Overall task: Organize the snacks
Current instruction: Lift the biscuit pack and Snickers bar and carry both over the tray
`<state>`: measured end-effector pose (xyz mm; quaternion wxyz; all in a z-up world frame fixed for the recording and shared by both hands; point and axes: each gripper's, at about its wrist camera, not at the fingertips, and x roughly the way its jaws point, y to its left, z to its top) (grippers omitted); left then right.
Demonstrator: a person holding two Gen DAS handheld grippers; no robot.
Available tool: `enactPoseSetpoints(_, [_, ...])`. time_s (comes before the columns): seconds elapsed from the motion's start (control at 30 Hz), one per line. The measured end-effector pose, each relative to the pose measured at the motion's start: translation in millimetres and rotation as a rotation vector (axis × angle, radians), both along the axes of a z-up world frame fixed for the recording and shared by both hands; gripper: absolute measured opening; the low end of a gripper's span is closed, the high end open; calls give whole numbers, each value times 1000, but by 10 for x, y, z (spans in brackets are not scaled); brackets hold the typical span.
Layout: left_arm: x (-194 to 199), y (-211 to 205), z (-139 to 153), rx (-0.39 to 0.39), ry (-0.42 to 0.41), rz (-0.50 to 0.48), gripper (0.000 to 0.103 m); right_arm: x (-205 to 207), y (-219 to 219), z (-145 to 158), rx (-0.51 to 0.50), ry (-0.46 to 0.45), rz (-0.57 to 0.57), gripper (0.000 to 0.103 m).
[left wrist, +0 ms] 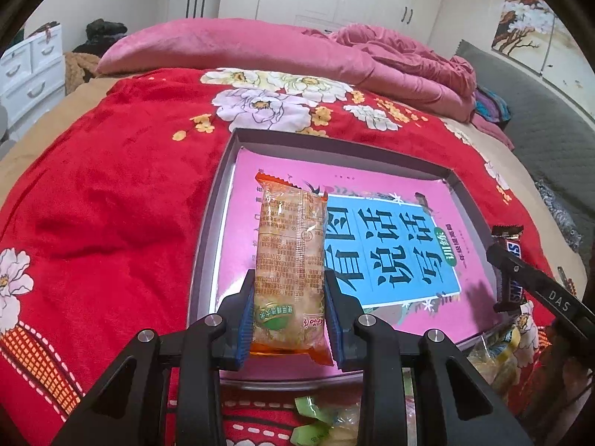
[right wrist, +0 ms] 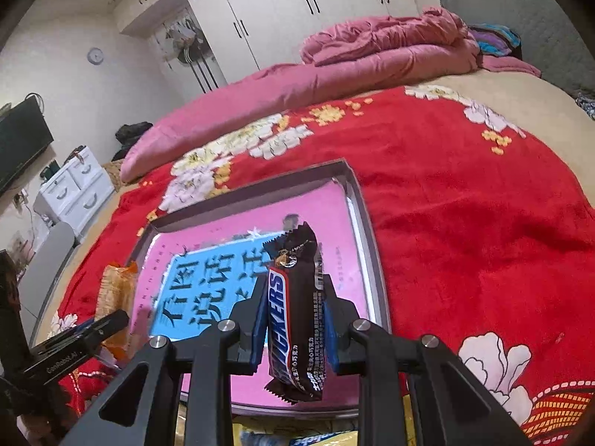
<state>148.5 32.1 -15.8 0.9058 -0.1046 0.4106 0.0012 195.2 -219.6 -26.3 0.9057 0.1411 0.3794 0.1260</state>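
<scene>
— On the bed, what's in the tray?
— Only a pink book.
— And above it?
— Left claw clamps an orange snack packet; right claw pinches a Snickers bar.

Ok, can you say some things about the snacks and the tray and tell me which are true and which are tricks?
1. The left gripper holds an orange rice cracker pack between its jaws. True.
2. The right gripper is empty. False: its jaws are shut on a Snickers bar.
3. The metal tray sits on a red flowered blanket. True.
4. The tray is full of snacks. False: only a pink book with a blue panel lies in it.
5. The Snickers bar lies flat in the tray. False: it is held up above the tray.
</scene>
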Motion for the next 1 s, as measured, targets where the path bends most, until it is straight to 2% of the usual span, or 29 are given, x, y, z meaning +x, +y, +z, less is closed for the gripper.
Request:
enactPoseSetpoints(0.57, [38, -12, -61, -5, 33, -15, 34, -8, 2, -136, -25, 61, 22, 27])
enactPoseSetpoints(1.0, [38, 11, -94, -22, 48, -16, 34, -63, -13, -155, -47, 69, 43, 27])
